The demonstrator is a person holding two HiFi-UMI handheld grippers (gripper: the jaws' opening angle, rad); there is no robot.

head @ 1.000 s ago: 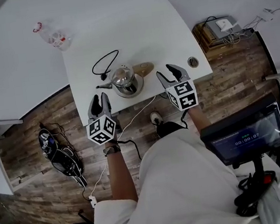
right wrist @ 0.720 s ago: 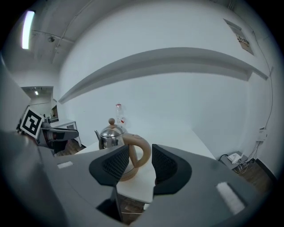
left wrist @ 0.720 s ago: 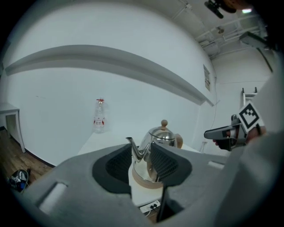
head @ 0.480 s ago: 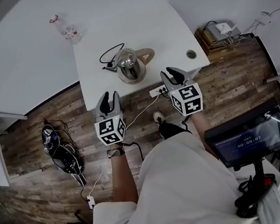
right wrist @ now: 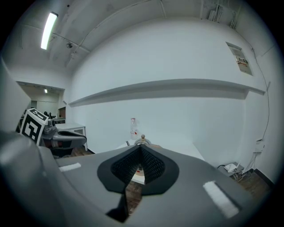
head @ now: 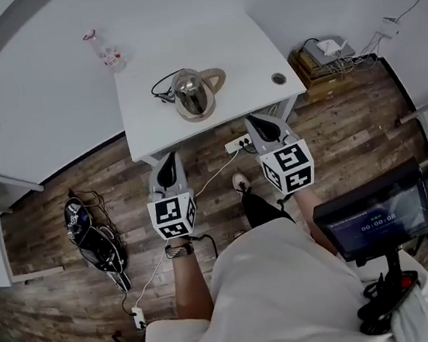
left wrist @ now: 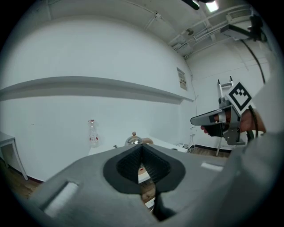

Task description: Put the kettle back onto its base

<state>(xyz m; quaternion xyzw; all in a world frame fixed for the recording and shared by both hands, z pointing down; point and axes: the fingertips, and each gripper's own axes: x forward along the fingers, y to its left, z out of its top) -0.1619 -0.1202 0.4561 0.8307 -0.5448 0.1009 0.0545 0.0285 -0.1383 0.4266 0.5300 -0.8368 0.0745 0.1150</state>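
A steel kettle (head: pixel 192 92) with a tan handle sits on its round base on the white table (head: pixel 229 47), a black cord curling off to its left. Both grippers hang over the wooden floor, short of the table's near edge. My left gripper (head: pixel 168 163) is shut and empty, below and left of the kettle. My right gripper (head: pixel 261 125) is likewise shut with nothing in it, below and right of the kettle. The kettle's lid (left wrist: pixel 133 138) peeks over the left gripper's jaws, and the same lid (right wrist: pixel 142 140) shows above the right gripper's jaws.
A clear plastic bottle (head: pixel 105 54) stands at the table's far left corner. A small round cap (head: pixel 278 79) lies near the right edge. A power strip (head: pixel 235 144) and cable lie on the floor under the table. A screen on a stand (head: pixel 368 216) is at the right.
Both grippers have pulled back from the table edge toward the person and shut their jaws. The kettle stays on its base.
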